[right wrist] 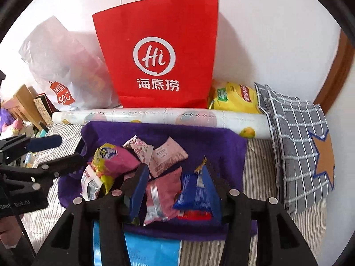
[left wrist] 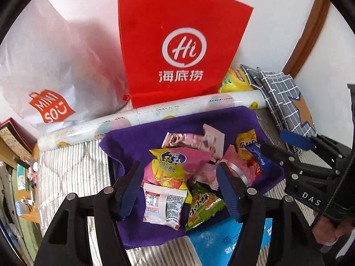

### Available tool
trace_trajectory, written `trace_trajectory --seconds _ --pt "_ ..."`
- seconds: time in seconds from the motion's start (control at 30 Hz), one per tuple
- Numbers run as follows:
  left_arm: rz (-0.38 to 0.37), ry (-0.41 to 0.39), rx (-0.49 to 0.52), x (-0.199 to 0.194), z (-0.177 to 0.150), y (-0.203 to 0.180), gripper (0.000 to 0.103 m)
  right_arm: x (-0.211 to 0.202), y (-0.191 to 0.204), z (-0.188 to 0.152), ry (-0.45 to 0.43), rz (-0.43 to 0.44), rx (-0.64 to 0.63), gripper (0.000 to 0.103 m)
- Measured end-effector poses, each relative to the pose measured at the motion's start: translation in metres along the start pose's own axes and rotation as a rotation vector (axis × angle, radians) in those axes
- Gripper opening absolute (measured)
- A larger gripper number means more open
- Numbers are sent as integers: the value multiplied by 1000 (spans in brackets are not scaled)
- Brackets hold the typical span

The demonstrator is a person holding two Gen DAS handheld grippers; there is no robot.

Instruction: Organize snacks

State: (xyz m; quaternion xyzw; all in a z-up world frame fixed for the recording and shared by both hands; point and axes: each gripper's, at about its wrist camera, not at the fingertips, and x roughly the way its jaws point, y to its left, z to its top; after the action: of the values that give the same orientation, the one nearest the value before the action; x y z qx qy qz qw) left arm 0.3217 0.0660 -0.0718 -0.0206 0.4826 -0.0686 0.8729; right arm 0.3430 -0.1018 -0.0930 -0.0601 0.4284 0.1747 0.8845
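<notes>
A pile of snack packets lies on a purple cloth (left wrist: 137,137) spread over a striped bed. My left gripper (left wrist: 179,181) hangs open above a yellow-and-pink packet (left wrist: 175,161), a white packet (left wrist: 164,206) and a green packet (left wrist: 204,204), and its pads touch none of them. My right gripper (right wrist: 176,188) is over the right side of the pile. A pink packet (right wrist: 164,190) and a blue packet (right wrist: 195,195) lie between its open fingers. The blue packet sits close against the right finger. Each gripper shows at the edge of the other's view.
A red paper bag (left wrist: 184,44) and a white plastic bag (left wrist: 51,77) stand against the wall behind a patterned roll (left wrist: 177,108). A checked grey cushion (right wrist: 297,146) and a yellow bag (right wrist: 235,97) are at the right. A light-blue pack (left wrist: 217,239) lies at the cloth's near edge.
</notes>
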Motion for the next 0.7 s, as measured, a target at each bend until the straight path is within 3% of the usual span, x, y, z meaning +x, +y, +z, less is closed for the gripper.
trace_trajectory --seconds 0.17,0.23,0.43,0.53,0.7 --pt "-21 -25 3 -20 -2 -5 67 -19 -4 -9 -15 4 59 48" --pt "6 -51 10 -32 -5 -9 67 -32 -3 -13 -29 -5 69 48" --pt "-22 -96 9 -67 -28 -18 67 -77 -2 -32 -116 -30 90 57" --pt "-29 -129 -14 -90 -43 -23 72 -104 -2 -46 -158 -22 113 58" --pt "-35 -194 -33 -127 -70 -36 79 -142 1 -70 -190 -42 123 69"
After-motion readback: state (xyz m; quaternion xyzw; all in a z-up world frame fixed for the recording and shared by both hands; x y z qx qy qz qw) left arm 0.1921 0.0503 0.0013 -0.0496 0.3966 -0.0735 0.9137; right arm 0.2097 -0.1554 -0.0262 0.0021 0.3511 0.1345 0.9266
